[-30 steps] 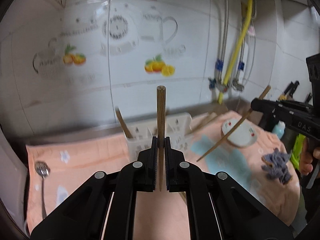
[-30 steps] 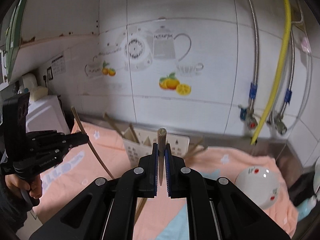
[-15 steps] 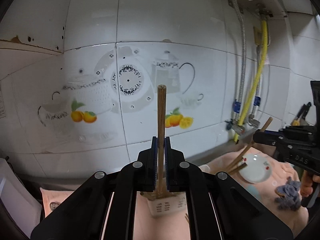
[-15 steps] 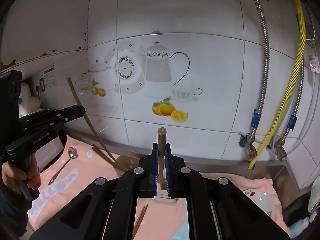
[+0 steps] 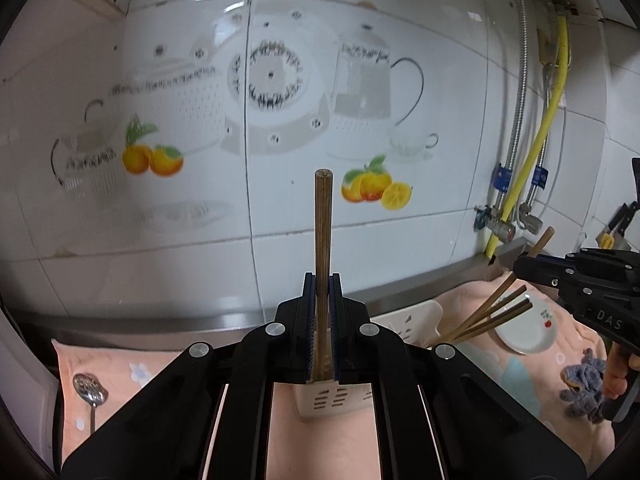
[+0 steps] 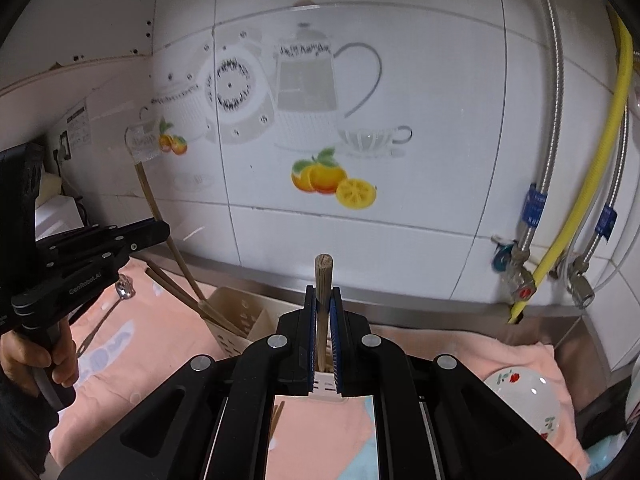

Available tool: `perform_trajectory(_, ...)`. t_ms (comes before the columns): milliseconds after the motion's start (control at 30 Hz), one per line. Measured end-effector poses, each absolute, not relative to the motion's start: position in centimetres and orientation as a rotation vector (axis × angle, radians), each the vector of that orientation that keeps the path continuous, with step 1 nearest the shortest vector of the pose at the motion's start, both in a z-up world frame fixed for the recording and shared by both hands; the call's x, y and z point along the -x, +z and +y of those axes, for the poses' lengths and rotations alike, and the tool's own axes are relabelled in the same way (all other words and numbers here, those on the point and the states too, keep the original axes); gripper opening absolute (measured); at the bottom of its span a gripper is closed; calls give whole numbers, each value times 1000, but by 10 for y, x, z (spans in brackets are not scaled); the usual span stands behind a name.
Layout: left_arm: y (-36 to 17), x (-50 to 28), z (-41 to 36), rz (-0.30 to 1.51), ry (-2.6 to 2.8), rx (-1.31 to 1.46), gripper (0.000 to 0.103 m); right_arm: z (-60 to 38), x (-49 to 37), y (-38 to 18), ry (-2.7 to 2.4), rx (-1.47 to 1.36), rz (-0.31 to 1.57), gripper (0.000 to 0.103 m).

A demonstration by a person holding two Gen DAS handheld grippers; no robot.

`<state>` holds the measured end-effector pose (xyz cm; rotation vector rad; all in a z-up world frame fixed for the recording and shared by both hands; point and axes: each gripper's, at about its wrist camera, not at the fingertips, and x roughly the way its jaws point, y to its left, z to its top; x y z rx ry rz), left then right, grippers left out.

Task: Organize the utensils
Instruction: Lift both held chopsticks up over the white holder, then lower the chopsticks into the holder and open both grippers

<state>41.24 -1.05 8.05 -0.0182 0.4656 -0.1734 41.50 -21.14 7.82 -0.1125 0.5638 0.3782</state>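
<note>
1. The left tongs (image 5: 322, 328) clamp one wooden chopstick (image 5: 322, 232) upright, directly above the white utensil holder (image 5: 336, 400).
2. The right tongs (image 6: 323, 336) clamp another chopstick (image 6: 323, 280), also above the holder.
3. Three chopsticks (image 5: 492, 312) lean in the holder.
4. A slotted spoon (image 5: 90, 388) lies left of the holder, on the peach towel (image 5: 160, 376).

The left gripper (image 5: 322, 328) and the right gripper (image 6: 323, 340), 2 black two-finger tools angled slightly downward, each have jaws clamped tight on a wooden chopstick; a bare hand (image 6: 38, 354) grips the left one's handle, another hand (image 5: 618, 372) the right's
</note>
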Motion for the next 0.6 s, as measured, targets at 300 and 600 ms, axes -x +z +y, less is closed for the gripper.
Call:
perform_trajectory(300, 74, -409, -10, 477, -177, 16, 10, -215, -416, 67, 367, 101, 585, 8)
perform_trajectory(600, 83, -371, -2, 436, -163, 29, 48, -226, -374, 68, 369, 93, 544, 24)
